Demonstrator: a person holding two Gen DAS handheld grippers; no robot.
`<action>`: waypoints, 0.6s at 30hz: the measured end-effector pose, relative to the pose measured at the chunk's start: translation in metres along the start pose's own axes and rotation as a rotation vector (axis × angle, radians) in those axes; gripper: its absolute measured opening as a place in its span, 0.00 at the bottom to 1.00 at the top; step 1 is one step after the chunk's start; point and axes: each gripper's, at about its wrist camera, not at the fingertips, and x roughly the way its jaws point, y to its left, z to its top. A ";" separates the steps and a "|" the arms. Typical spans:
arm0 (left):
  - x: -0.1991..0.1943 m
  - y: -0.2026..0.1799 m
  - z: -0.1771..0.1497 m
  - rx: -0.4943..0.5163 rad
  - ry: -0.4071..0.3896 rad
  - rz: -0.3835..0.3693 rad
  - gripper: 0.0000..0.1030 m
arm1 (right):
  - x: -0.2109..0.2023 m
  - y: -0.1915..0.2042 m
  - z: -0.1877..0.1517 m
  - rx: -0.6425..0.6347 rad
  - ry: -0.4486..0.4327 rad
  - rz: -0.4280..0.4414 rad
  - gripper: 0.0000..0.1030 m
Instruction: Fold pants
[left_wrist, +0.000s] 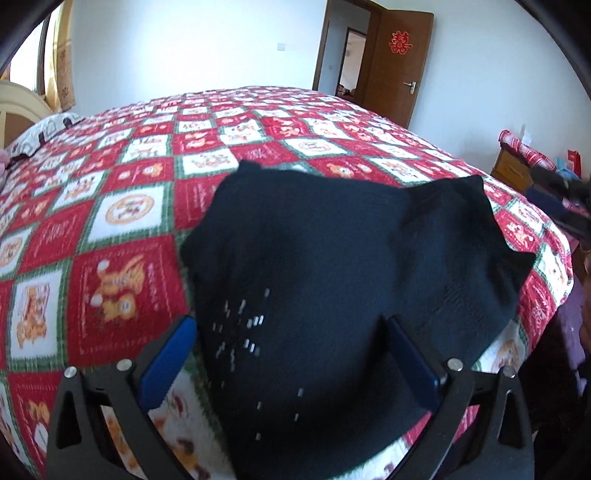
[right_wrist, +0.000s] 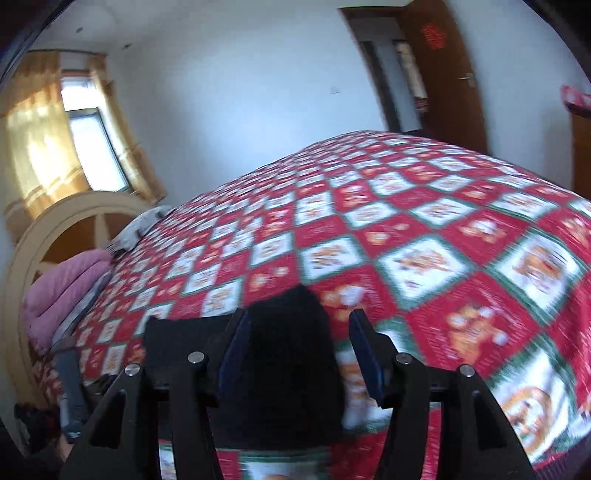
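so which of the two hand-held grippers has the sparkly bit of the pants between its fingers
The left hand-held gripper: its open blue-padded fingers straddle the black fleece pants where small silver studs glint. The right hand-held gripper, also open, frames only plain black fabric.

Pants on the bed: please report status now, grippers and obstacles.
Left gripper open, right gripper open, neither gripping. Black pants lie bunched on checkered bedspread, fold unfinished. Nothing blocking seen.

left gripper (left_wrist: 290, 354): black frame | blue pads | silver screws | right gripper (right_wrist: 301, 350): same
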 end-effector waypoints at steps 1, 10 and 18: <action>-0.001 0.001 -0.003 -0.003 0.005 -0.004 1.00 | 0.008 0.009 0.004 -0.003 0.025 0.047 0.55; -0.007 0.008 -0.014 -0.012 0.005 -0.025 1.00 | 0.162 0.102 0.022 -0.065 0.396 0.327 0.55; -0.006 0.009 -0.018 0.014 -0.022 -0.033 1.00 | 0.229 0.133 0.006 -0.070 0.641 0.436 0.41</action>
